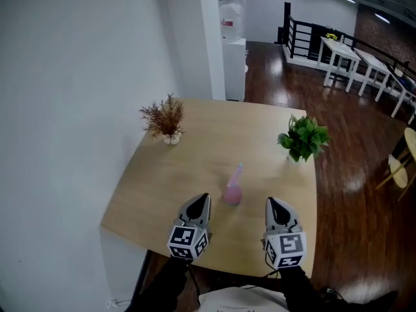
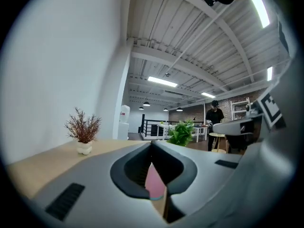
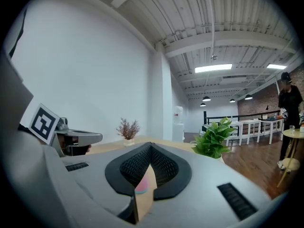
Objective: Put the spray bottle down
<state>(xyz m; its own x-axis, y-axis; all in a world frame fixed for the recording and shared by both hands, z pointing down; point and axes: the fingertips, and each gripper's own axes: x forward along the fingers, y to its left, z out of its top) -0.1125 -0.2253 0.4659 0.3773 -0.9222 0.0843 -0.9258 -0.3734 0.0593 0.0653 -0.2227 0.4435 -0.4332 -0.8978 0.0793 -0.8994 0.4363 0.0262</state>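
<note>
A wooden table (image 1: 188, 155) fills mid-frame. At its lower edge, the left gripper (image 1: 205, 197) and right gripper (image 1: 272, 201) are both clenched and empty. The pink spray bottle (image 1: 233, 188) stands upright between their tips, touching neither.

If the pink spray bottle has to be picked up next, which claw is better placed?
Left, by a little: the left claw lies nearer the upright spray bottle than the right claw. Both are shut and empty, so either must open first.
</note>
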